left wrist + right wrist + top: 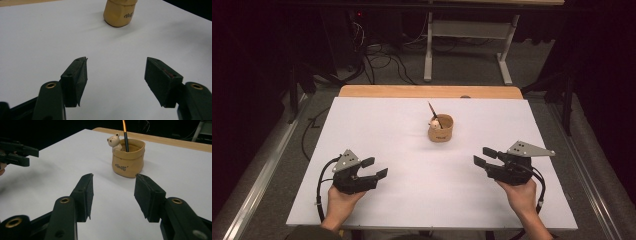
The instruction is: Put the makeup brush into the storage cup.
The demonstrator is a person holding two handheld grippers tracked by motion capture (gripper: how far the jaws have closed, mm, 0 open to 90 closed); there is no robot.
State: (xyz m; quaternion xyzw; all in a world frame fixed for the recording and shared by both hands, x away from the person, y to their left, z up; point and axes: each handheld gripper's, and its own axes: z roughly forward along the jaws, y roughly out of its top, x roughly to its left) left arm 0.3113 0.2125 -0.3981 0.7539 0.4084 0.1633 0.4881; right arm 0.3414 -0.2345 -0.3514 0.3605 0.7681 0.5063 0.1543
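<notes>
Cup (128, 157) ahead of open jaws, untouched

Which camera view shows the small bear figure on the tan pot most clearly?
The right gripper view: the bear figure peeks over the tan pot rim, beside a pen. The high view shows it as a tiny pale spot. The left gripper view cuts the pot off below the rim.

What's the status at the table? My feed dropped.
Left gripper and right gripper open, empty, low over the white tabletop. Tan bear-trimmed pen cup stands mid-table, one dark orange-tipped pen inside. Nothing between grippers and cup.
</notes>
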